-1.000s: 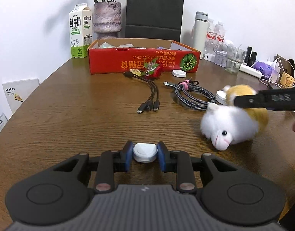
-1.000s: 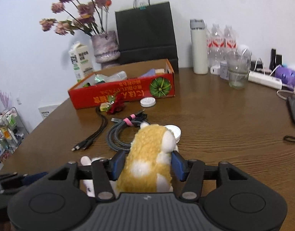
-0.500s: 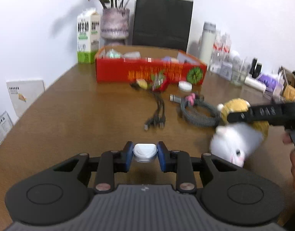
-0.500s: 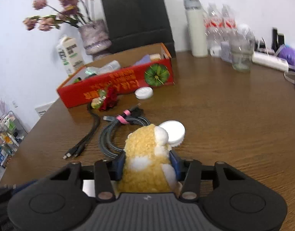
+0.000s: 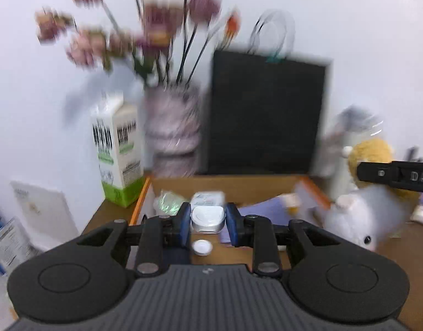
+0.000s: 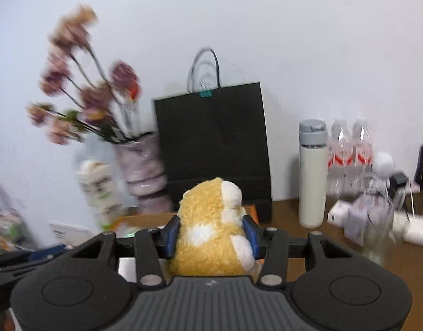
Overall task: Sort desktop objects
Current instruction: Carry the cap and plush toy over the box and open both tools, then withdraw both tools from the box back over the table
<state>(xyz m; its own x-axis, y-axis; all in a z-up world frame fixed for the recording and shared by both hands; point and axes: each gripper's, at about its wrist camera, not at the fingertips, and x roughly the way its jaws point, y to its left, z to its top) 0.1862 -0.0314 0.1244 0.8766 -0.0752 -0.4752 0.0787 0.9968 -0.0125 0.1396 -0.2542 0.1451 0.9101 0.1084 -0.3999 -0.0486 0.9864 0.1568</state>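
My left gripper [image 5: 208, 218] is shut on a small white case [image 5: 207, 218] and holds it over the open cardboard box [image 5: 239, 190]. My right gripper [image 6: 211, 234] is shut on a yellow and white plush hamster [image 6: 214, 237], lifted in the air. The hamster also shows in the left wrist view [image 5: 368, 193] at the right, beside the box, pinched by the right gripper's fingers [image 5: 396, 176]. The box holds a clear wrapped packet [image 5: 167, 201], a white pack [image 5: 207, 198], a purple sheet [image 5: 266, 209] and a small white round lid [image 5: 202, 247].
Behind the box stand a milk carton [image 5: 117, 157], a vase of dried flowers [image 5: 172, 132] and a black paper bag [image 6: 214, 143]. A white thermos [image 6: 312, 176], water bottles [image 6: 349, 151] and clutter [image 6: 376, 215] stand at the right on the wooden table [image 6: 349, 253].
Both grippers have lifted and moved forward to the box. The case is now over the box's inside and the hamster is off the table at the box's right end.
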